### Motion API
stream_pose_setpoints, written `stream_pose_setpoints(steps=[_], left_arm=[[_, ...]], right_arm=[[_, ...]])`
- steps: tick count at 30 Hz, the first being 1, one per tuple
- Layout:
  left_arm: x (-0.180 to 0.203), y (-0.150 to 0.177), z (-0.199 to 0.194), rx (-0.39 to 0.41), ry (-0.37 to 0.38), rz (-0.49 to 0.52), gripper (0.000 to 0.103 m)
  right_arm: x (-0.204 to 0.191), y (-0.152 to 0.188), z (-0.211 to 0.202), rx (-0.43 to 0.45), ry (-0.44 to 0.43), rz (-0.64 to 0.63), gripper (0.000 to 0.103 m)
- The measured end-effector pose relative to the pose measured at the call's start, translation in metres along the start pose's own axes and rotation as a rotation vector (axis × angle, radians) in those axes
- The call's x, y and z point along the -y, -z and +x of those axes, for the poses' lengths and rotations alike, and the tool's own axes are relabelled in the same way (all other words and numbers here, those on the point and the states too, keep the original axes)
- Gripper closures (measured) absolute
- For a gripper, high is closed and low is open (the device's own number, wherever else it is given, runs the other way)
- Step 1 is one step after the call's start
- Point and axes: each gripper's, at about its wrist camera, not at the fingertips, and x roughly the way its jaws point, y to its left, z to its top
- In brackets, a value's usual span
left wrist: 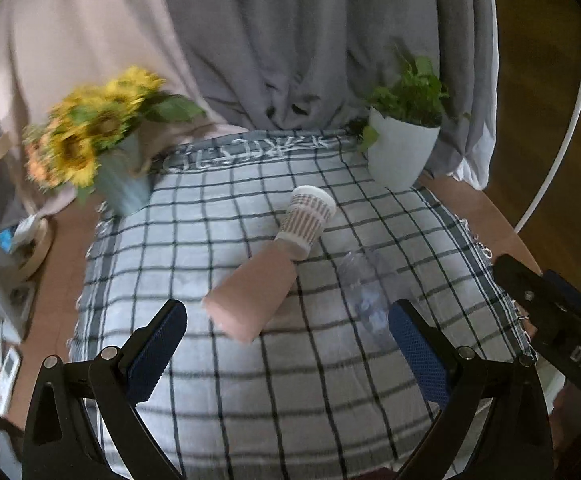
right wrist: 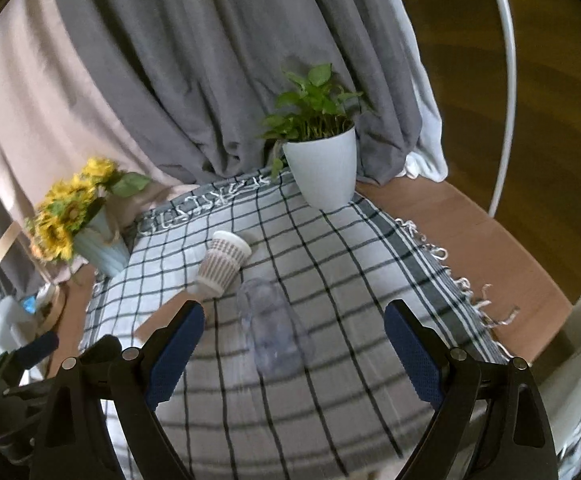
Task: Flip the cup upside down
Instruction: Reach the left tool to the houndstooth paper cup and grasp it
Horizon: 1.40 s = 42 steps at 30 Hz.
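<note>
Clear plastic cup [right wrist: 274, 328] is lying on its side, just in front of the striped paper cup [right wrist: 222, 262]. I am holding both grippers, left [left wrist: 286, 344] and right [right wrist: 294, 344], wide open and empty. Grabbing comes next, I think.

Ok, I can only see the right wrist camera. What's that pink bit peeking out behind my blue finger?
Observer: The left wrist view shows it whole. It's a pink tube lying on its side on the checked cloth.
Operator: Is it touching the stripy cup?
Observer: It looks so. Its far end meets the base of the stripy cup, which also lies on its side.
Operator: Is my other gripper open?
Observer: Yes, the left gripper is open, with nothing held between its fingers.
</note>
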Motion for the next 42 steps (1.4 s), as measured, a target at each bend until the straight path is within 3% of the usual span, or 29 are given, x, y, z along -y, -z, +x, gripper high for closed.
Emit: stream_pose_setpoints(steps=[5, 18, 26, 31, 35, 39, 42], left_arm=[[0.005, -0.032, 0.038, -0.032, -0.001, 0.083, 0.000], [0.003, -0.089, 0.169, -0.281, 0.186, 0.180, 0.006], [0.007, -0.100, 0.228, -0.405, 0.236, 0.199, 0.010], [0.009, -0.098, 0.253, -0.479, 0.250, 0.206, 0.020], [0.012, -0.097, 0.268, -0.504, 0.248, 0.207, 0.024], [0.014, -0.095, 0.277, -0.526, 0.251, 0.205, 0.040], [0.015, -0.094, 0.280, -0.527, 0.252, 0.200, 0.041]], right_arm=[[0.002, -0.018, 0.051, -0.066, 0.017, 0.053, 0.011], [0.020, -0.038, 0.125, -0.154, 0.154, 0.272, 0.011], [0.019, -0.043, 0.156, -0.203, 0.211, 0.330, 0.011], [0.022, -0.045, 0.168, -0.227, 0.234, 0.359, 0.011], [0.024, -0.047, 0.175, -0.239, 0.250, 0.369, 0.011], [0.026, -0.048, 0.180, -0.248, 0.259, 0.373, 0.011], [0.027, -0.048, 0.182, -0.251, 0.263, 0.371, 0.011]])
